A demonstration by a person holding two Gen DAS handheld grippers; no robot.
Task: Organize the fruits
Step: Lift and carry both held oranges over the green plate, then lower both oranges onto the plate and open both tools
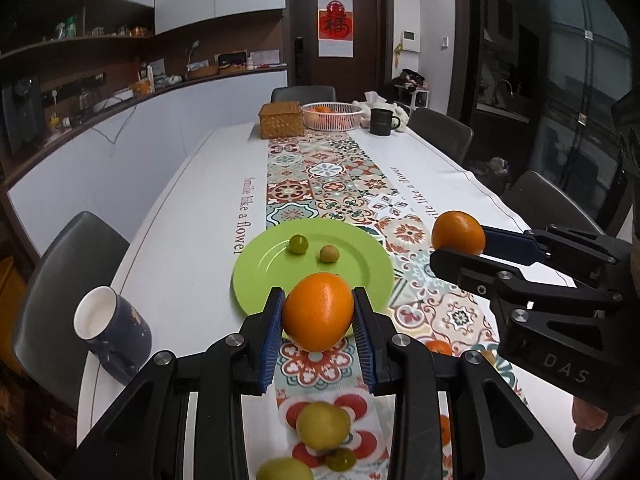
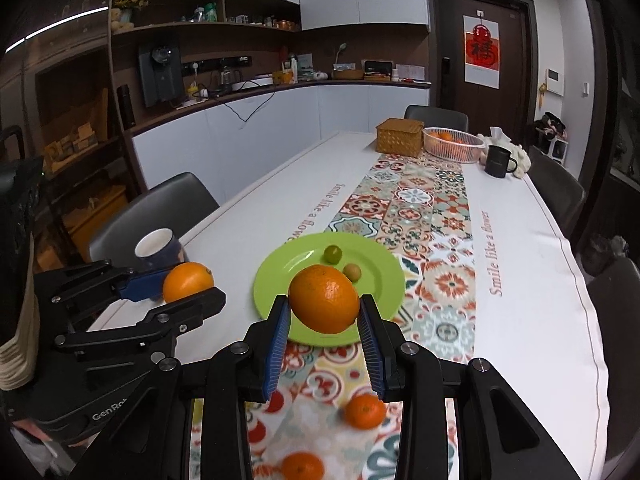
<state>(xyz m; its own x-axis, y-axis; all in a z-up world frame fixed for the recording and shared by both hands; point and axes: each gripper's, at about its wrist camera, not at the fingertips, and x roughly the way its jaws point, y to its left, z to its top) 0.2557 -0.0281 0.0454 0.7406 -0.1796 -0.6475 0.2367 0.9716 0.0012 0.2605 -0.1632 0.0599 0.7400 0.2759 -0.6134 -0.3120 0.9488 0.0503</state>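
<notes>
My left gripper (image 1: 319,314) is shut on an orange (image 1: 319,310) held above the near rim of a green plate (image 1: 360,272). My right gripper (image 2: 325,312) is shut on another orange (image 2: 324,298) above the same plate (image 2: 276,280); it also shows in the left wrist view (image 1: 458,236). Two small green fruits (image 1: 298,244) (image 1: 329,254) lie on the plate. Yellow-green fruits (image 1: 323,426) and small tangerines (image 2: 365,411) (image 2: 302,466) lie on the patterned runner below the grippers.
A dark blue mug (image 1: 114,338) stands left of the plate. At the far end stand a wicker box (image 1: 281,120), a white basket (image 1: 332,116) of oranges and a dark mug (image 1: 382,121). Grey chairs (image 1: 64,276) surround the table.
</notes>
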